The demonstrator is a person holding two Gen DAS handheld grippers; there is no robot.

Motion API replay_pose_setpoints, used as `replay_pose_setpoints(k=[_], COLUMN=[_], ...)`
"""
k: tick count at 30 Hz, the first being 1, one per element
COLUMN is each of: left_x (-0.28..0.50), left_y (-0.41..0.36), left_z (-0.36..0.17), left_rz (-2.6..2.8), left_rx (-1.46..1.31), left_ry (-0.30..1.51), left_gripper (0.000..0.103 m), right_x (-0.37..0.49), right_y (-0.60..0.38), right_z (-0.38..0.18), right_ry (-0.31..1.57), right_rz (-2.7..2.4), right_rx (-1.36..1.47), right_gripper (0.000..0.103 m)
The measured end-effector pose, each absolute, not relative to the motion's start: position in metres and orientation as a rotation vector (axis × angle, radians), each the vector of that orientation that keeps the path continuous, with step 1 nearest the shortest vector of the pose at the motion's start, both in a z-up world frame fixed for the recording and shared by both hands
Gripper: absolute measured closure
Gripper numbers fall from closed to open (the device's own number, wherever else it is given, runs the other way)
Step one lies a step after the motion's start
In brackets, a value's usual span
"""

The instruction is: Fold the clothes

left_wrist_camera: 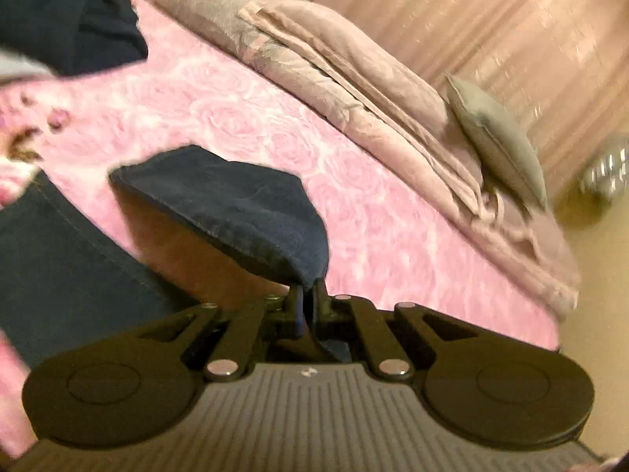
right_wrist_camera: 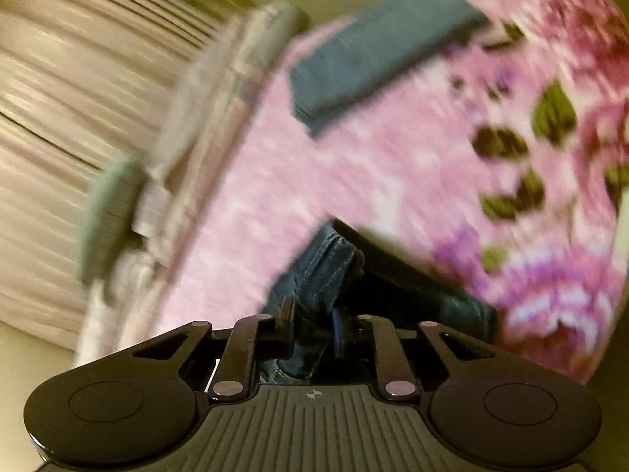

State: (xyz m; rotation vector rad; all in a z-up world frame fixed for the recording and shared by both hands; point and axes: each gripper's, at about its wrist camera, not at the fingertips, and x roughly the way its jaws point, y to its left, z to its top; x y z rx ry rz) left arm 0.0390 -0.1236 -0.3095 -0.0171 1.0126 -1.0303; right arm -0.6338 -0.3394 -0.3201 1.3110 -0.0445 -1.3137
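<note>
Denim is pinched in both tools: the left hand-held gripper [left_wrist_camera: 308,289] has its jaws drawn almost together on the hem end of a dark blue pair of jeans [left_wrist_camera: 236,204], and that end hangs lifted above the bed [left_wrist_camera: 243,114], throwing a shadow on the pink rose-patterned cover. More of the same dark denim runs down the left of that view. The right hand-held gripper [right_wrist_camera: 312,314] is clamped on a bunched, stitched seam of denim, with the jaws standing a little wider because the wad between them is thick. Farther out in the right view, a folded blue garment [right_wrist_camera: 377,51] lies flat on the cover near the bed's far edge, and a folded beige quilt [left_wrist_camera: 354,78] with a grey cushion [left_wrist_camera: 495,137] lies along the side by the curtain [left_wrist_camera: 491,19].

Both views are smeared, the right one badly, so I judge the fabric is being carried through the air mid-fold. The risks from here: the left grip looks shallow, on the very edge of the hem, and heavy denim could slide out under a quick swing. The thick bunch on the right may hide a twist, so the layers could land skewed. A wide sweep could also catch the folded blue garment and drag it open
</note>
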Motion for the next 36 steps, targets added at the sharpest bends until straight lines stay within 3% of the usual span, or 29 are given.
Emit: replay_pose_setpoints(k=[5,14,21,22,23,25,27,30,33,36], left_x=[0.004,-0.003,-0.007,-0.007,-0.008,-0.01,-0.009,0.0,0.021,0.063], left_y=[-0.102,-0.087,-0.085,-0.088,-0.089,-0.087,-0.078,-0.064,-0.056,-0.064], left_z=[-0.356,-0.341,-0.373,-0.377,-0.377,-0.371,-0.359,-0.339,-0.324,-0.33], left_rz=[-0.963,-0.977,-0.9,-0.892,-0.889,-0.9,-0.935,-0.962,-0.915,-0.779], left_rx=[0.279,0.262,0.286,0.295,0.306,0.313,0.291,0.244,0.186,0.098], left_ry=[1.058,1.014,1.08,1.089,1.087,1.08,1.099,1.108,1.082,1.089], left_gripper=[0.099,0.098,0.098,0.097,0.097,0.095,0.085,0.083,0.073,0.071], right_x=[-0.642,-0.649,-0.647,-0.646,-0.644,-0.64,-0.634,-0.627,-0.628,-0.624], right_y=[-0.322,-0.312,-0.31,-0.313,-0.316,-0.324,-0.328,-0.33,-0.331,-0.338], right_z=[-0.349,-0.355,-0.369,-0.371,-0.371,-0.366,-0.354,-0.334,-0.319,-0.312], right_ry=[0.113,0.188,0.288,0.306,0.337,0.415,0.458,0.52,0.483,0.415], right_rz=[-1.371,-1.367,-1.385,-1.39,-1.408,-1.458,-1.464,-1.531,-1.618,-1.666], right_rx=[1.367,1.344,1.332,1.322,1.314,1.299,1.23,1.127,1.097,1.117], right_gripper=[0.087,0.087,0.087,0.082,0.056,0.02,0.02,0.02,0.02,0.02])
